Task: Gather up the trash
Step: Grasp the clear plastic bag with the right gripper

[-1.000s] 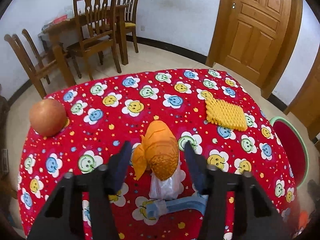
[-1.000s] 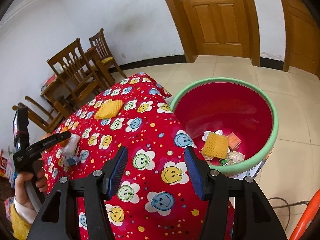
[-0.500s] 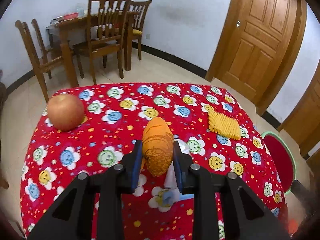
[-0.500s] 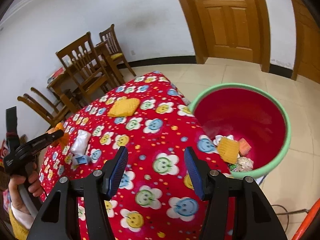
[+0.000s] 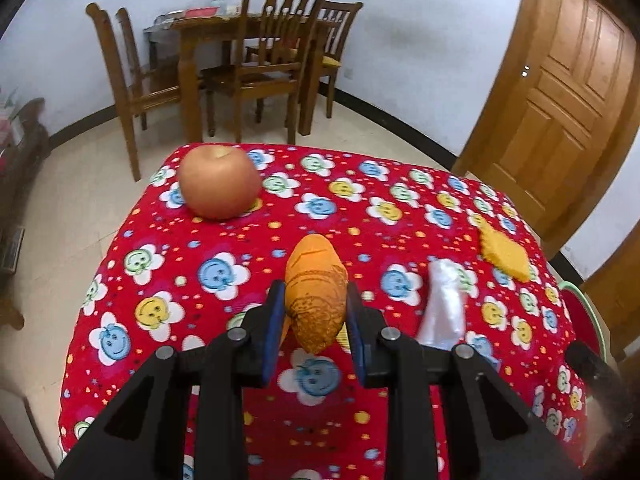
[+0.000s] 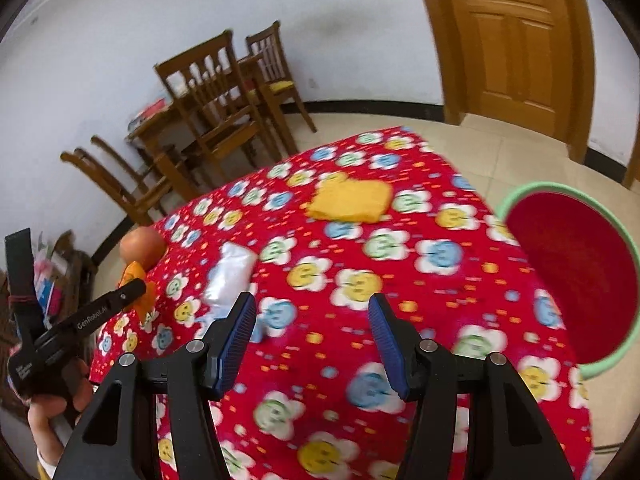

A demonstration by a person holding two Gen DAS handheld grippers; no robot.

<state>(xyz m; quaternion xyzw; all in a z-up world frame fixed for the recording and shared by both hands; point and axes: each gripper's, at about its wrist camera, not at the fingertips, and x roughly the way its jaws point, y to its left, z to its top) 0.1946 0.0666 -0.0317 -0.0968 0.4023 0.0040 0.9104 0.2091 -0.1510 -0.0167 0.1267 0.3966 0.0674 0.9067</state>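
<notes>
My left gripper (image 5: 316, 304) is shut on an orange peel (image 5: 316, 288) and holds it above the red flowered tablecloth (image 5: 224, 304). The peel also shows in the right wrist view (image 6: 138, 284). A clear plastic wrapper (image 5: 444, 304) lies on the cloth just right of it, also in the right wrist view (image 6: 232, 276). A yellow waffle-textured piece (image 5: 502, 252) lies further right, seen too in the right wrist view (image 6: 350, 200). My right gripper (image 6: 312, 316) is open and empty above the table. The red bin with green rim (image 6: 576, 268) stands at the table's right side.
An apple (image 5: 218, 186) sits at the far left corner of the table. Wooden chairs and a dining table (image 5: 248, 68) stand beyond. A wooden door (image 5: 560, 92) is at the right. The bin's rim (image 5: 580, 308) shows at the table's right edge.
My left gripper closed on the orange peel and lifted it off the wrapper, moving left. My right gripper swung left from over the bin toward the wrapper.
</notes>
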